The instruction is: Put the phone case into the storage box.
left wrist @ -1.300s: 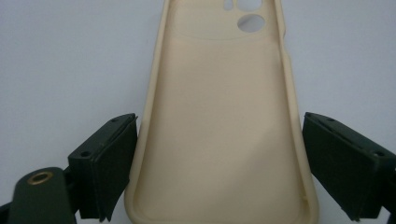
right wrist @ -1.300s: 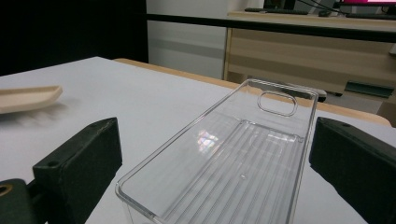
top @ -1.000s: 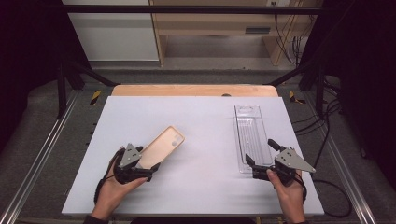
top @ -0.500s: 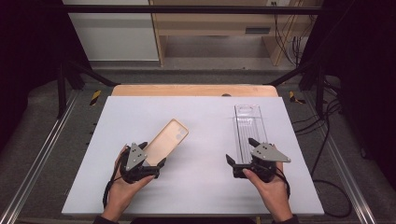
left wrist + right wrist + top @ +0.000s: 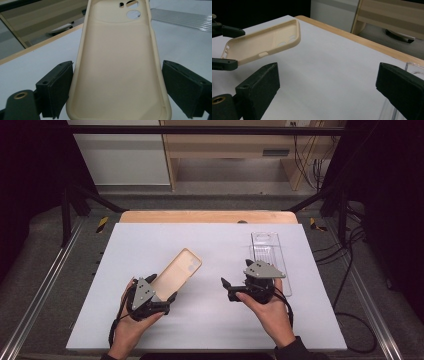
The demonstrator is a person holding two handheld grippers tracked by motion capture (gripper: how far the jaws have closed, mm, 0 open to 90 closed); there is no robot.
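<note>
While my left gripper (image 5: 164, 290) holds the near end of the phone case (image 5: 176, 272), its jaws sit on either side of the case's long edges, closed on it. I see a pale cream case, hollow side up, with round camera cutouts at its far end, raised off the white table (image 5: 210, 245) and tilted. My right gripper (image 5: 226, 289) hovers with jaws wide apart, holding nothing, just beside a clear plastic tray (image 5: 267, 250).
</note>
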